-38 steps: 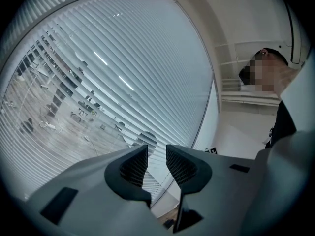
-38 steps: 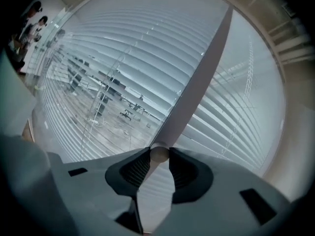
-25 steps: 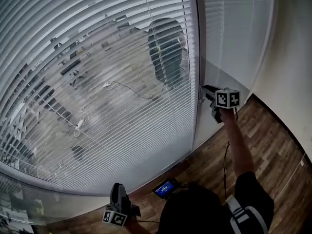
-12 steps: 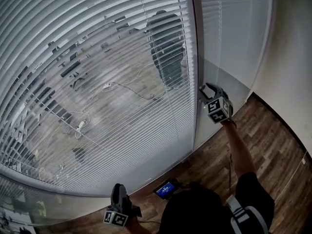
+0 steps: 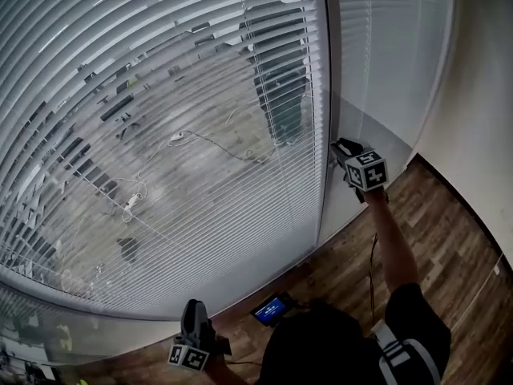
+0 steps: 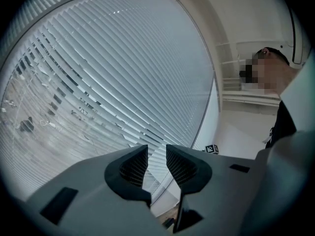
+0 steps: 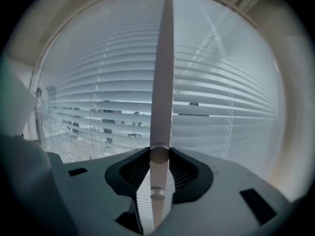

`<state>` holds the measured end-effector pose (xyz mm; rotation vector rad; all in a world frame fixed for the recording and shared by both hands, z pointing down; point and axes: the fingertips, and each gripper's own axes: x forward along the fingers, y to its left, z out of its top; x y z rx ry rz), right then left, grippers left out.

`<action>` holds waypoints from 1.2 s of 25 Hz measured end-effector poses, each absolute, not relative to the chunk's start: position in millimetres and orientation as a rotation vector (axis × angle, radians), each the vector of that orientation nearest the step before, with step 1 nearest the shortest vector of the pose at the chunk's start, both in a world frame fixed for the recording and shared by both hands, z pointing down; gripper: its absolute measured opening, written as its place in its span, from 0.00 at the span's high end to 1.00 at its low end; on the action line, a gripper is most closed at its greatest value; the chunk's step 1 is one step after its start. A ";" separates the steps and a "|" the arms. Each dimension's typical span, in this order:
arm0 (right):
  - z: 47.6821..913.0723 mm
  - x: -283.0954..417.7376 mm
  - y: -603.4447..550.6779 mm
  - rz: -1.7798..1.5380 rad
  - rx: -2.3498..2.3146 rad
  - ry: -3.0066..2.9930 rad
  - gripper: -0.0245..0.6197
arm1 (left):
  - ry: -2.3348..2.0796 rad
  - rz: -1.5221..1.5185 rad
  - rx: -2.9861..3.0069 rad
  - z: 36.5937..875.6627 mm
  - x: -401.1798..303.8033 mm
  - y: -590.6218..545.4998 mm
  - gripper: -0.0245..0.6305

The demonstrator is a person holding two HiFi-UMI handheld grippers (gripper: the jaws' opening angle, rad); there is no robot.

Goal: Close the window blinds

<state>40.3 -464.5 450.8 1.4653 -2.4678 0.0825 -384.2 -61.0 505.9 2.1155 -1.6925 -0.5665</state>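
Presently we note the right gripper [image 7: 159,156], fingers just closing, clamped on the tilt wand [image 7: 164,82] at the right edge of the blinds [image 5: 160,151]; left gripper [image 6: 156,154] low, fingers narrowly apart, empty.

Probably an office: wide white slat blinds [image 5: 160,135] fill 9 to 1 o'clock, plain wall [image 5: 481,95] at 2, wood-plank floor [image 5: 449,239] at 4.

Dark wood-plank floor [image 5: 449,239]; small blue-screen device [image 5: 272,309], maybe a tablet, lies flat on it, thin cable [image 5: 369,273] nearby.
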 end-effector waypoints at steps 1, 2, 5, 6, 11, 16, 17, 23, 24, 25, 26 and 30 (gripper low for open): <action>450.9 41.4 -464.9 0.181 1.464 -2.512 0.76 | -1.691 -0.566 2.118 504.7 -383.3 -61.6 0.79; 451.3 42.7 -464.9 0.270 1.462 -2.548 0.76 | -1.689 -0.566 2.120 503.9 -382.3 -61.8 0.79; 453.6 45.5 -465.2 0.496 1.446 -2.631 0.76 | -1.685 -0.564 2.125 502.9 -380.3 -62.2 0.79; 454.6 46.0 -465.6 0.555 1.441 -2.650 0.76 | -1.684 -0.563 2.126 503.0 -380.0 -62.8 0.79; 450.2 45.0 -466.9 0.718 1.416 -2.726 0.76 | -1.677 -0.556 2.129 500.9 -379.0 -64.8 0.79; 451.2 42.8 -459.6 0.196 1.461 -2.561 0.74 | -1.682 -0.553 2.127 501.5 -380.9 -62.4 0.79; 449.4 42.1 -458.3 0.067 1.470 -2.502 0.71 | -1.683 -0.552 2.127 502.1 -381.7 -62.2 0.79; 442.9 31.6 -454.1 -0.359 1.432 -2.235 0.69 | -1.683 -0.554 2.126 503.7 -380.5 -62.3 0.79; 442.7 32.1 -454.1 -0.382 1.431 -2.211 0.70 | -1.683 -0.557 2.126 504.4 -379.5 -61.8 0.79; 443.4 33.0 -454.5 -0.400 1.428 -2.190 0.70 | -1.685 -0.557 2.125 505.5 -378.9 -61.1 0.79; 443.8 33.7 -454.4 -0.408 1.425 -2.175 0.72 | -1.688 -0.557 2.123 506.6 -378.8 -60.5 0.79; 447.9 35.7 -461.5 -0.311 1.425 -2.216 0.76 | -1.694 -0.558 2.116 504.1 -381.2 -62.7 0.79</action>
